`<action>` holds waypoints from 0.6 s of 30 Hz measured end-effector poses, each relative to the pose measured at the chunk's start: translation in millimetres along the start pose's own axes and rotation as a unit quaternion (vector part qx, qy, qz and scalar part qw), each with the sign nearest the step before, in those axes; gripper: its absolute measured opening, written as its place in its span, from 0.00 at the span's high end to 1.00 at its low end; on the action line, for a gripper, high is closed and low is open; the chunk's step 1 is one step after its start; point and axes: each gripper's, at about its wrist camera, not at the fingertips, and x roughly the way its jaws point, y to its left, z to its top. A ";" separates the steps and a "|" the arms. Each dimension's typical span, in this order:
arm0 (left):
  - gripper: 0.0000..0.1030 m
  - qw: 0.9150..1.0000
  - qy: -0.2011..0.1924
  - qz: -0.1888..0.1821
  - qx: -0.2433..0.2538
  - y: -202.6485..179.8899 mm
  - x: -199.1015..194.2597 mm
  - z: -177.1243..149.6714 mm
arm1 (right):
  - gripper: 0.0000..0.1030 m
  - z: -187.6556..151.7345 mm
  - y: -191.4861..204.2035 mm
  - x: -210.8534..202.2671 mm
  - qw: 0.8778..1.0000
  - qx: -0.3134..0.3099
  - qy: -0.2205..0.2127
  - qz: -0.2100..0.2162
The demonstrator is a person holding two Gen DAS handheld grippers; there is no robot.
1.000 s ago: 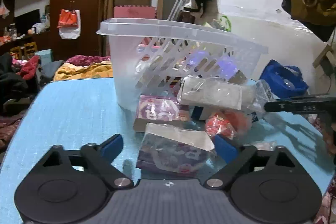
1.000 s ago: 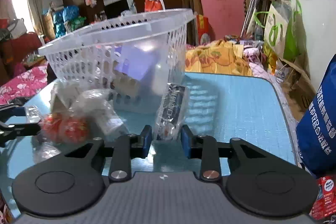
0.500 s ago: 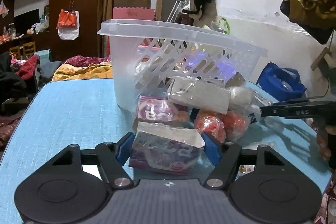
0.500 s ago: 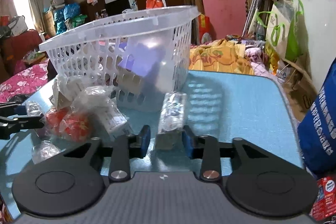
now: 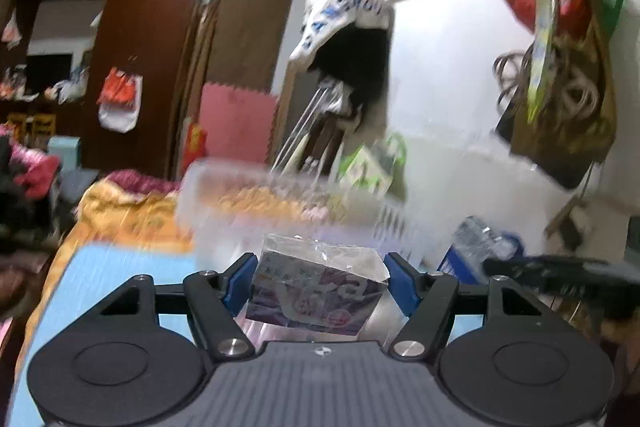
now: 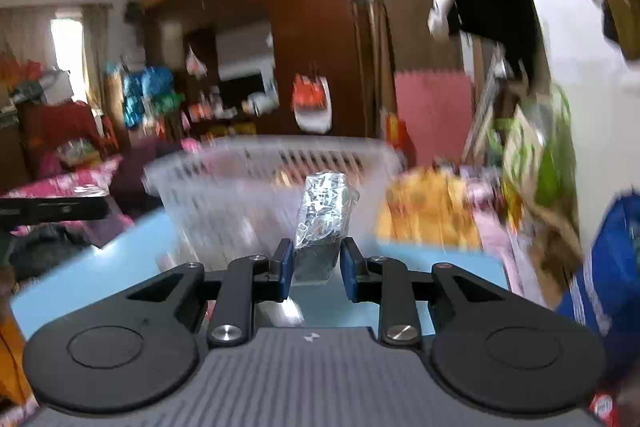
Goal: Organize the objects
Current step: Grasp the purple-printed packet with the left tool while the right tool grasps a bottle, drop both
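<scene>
Left wrist view shows the left gripper [image 5: 318, 281] with its blue jaws pinching a purple and white box wrapped in clear plastic [image 5: 316, 291]. The box is held up in the air, above the light blue bench [image 5: 120, 267]. Just behind it stands a see-through plastic basket with slotted sides [image 5: 280, 203]. The picture is blurry. At the right edge the other gripper shows as a dark bar.

Right wrist view shows the right gripper [image 6: 316, 267] with its blue jaws pressed close together on a dark packet in crinkly clear wrap [image 6: 322, 215]. The packet stands upright between the jaws, lifted off the bench [image 6: 80, 279], in front of the basket [image 6: 240, 179]. A blue bag [image 6: 612, 267] sits at the right.
</scene>
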 end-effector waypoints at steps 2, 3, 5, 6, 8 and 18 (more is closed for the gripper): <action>0.30 1.000 0.006 0.012 0.001 -7.2 23.9 30.4 | 0.72 23.5 13.4 19.5 1.000 -0.015 0.001 0.003; 0.30 1.000 0.016 0.020 -0.003 -8.0 39.1 43.7 | 0.72 33.5 19.3 32.6 1.000 -0.027 0.006 -0.001; 0.30 0.999 0.030 0.043 -0.011 -7.8 71.2 63.2 | 0.72 44.6 25.6 57.7 0.999 -0.044 0.016 -0.020; 0.30 0.997 0.040 0.055 -0.020 -5.8 87.6 69.3 | 0.72 48.3 26.3 70.8 0.998 -0.047 0.023 -0.025; 0.28 0.996 0.061 0.066 -0.029 -0.9 113.1 71.3 | 0.71 50.4 23.2 96.5 0.998 -0.043 0.041 -0.024; 0.00 0.995 0.007 0.096 0.020 -18.4 52.2 12.2 | 0.00 -1.3 17.3 27.0 0.999 -0.031 0.006 -0.024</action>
